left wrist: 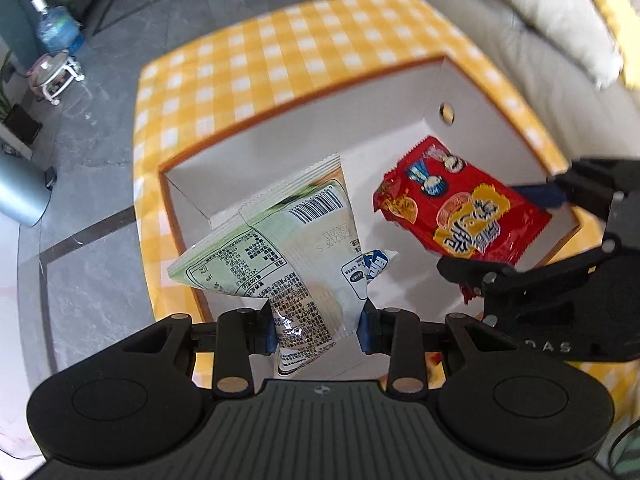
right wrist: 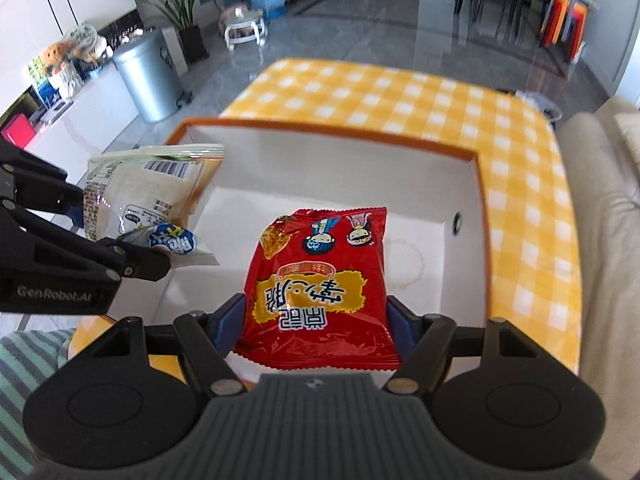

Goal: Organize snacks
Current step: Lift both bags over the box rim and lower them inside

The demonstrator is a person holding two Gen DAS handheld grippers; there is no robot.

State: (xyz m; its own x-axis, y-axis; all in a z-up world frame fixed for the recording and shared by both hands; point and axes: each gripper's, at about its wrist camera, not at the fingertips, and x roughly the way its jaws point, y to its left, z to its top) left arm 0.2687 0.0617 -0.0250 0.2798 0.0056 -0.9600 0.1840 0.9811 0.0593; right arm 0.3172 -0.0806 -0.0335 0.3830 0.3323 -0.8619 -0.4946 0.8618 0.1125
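Left gripper (left wrist: pixel 318 330) pinches the pale green packet (left wrist: pixel 280 240) by one end; its long axis runs toward 11 o'clock, barcode end far, over the white box (left wrist: pixel 304 120). Right gripper (right wrist: pixel 316 320) clamps the red packet (right wrist: pixel 320 280) by its sides, long axis toward 12 o'clock, above the box floor. Both packets' near ends are hidden behind the gripper bodies. Checked tablecloth (right wrist: pixel 400 92) is motion-blurred.

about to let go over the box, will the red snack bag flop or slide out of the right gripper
The red snack bag looks puffy and light, so probably floppy. Its glossy film could slip, though the right gripper is clamped across its lower part. Released, it should drop flat into the white box.
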